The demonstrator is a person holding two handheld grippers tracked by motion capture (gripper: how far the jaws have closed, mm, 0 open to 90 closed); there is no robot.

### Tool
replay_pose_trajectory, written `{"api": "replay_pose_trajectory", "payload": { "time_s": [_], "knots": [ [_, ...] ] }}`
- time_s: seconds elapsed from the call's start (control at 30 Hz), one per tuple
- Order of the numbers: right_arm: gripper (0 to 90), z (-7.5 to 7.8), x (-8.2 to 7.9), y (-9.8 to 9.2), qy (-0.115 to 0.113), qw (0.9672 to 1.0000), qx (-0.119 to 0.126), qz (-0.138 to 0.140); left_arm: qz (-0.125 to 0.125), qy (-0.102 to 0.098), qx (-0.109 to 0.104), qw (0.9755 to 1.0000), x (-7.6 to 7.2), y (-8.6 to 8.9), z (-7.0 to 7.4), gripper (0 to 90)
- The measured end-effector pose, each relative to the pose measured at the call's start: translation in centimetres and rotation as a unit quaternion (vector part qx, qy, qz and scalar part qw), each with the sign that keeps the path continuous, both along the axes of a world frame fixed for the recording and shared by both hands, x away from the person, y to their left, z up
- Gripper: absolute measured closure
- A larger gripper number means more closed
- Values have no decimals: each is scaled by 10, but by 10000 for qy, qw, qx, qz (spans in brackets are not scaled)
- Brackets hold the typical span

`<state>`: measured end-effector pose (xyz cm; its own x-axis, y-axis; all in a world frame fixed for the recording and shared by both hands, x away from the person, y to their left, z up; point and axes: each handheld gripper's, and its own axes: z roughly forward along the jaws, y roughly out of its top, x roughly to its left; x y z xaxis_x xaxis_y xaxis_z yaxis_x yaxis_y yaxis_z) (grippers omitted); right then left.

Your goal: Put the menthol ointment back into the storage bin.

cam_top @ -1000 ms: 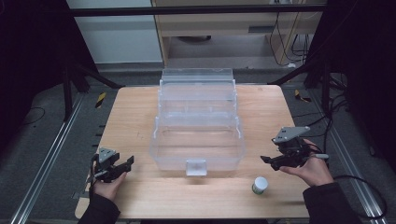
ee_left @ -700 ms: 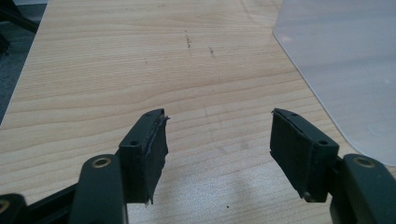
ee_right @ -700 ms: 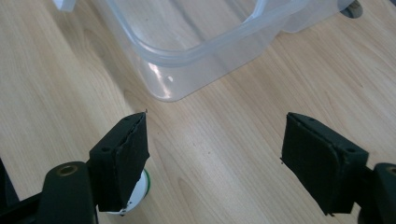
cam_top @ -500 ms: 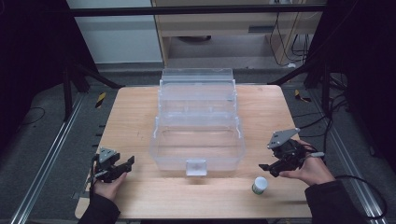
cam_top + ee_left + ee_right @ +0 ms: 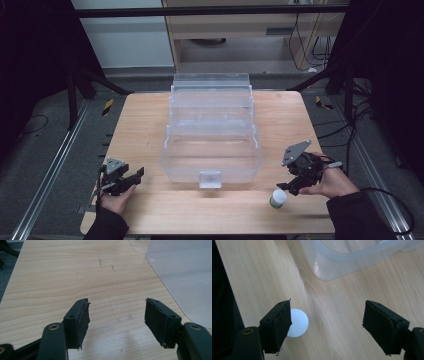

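Note:
A small white bottle [image 5: 278,198] with a greenish label stands on the wooden table near the front right. In the right gripper view its round white cap [image 5: 299,322] lies just beyond my left-hand jaw, partly hidden by it. My right gripper [image 5: 287,186] tilts down just above and to the right of the bottle. Its jaws [image 5: 328,315] have just been opening and stand open, with bare wood between them. My left gripper [image 5: 138,175] rests at the front left, open [image 5: 116,312] over bare table.
A large clear plastic box [image 5: 212,127] with stepped tiers and a front latch stands mid-table between the two hands. Its corner [image 5: 342,262] lies ahead of the right gripper, and its edge [image 5: 185,277] lies ahead-right of the left one. Dark floor and rails surround the table.
The right gripper has tipped downward and shifted slightly forward-left toward the white bottle. The left gripper and the box have not moved.

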<state>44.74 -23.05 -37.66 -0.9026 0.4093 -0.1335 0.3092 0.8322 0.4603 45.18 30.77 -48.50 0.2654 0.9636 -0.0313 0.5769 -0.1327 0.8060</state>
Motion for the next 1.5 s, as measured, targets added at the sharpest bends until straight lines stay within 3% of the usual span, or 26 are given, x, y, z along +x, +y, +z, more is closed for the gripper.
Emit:
{"api": "replay_pose_trajectory", "payload": {
  "time_s": [0.37,0.7,1.5],
  "knots": [
    [251,-4,-4,7,263,9985,-346,329,-14,0,8,10000,0,0,0,357],
    [286,-11,-5,11,331,9952,-642,654,-17,-2,8,10000,0,0,0,357],
    [338,-31,-10,18,571,9872,-1081,1025,-19,0,12,10000,0,-1,0,355]
  ]
}}
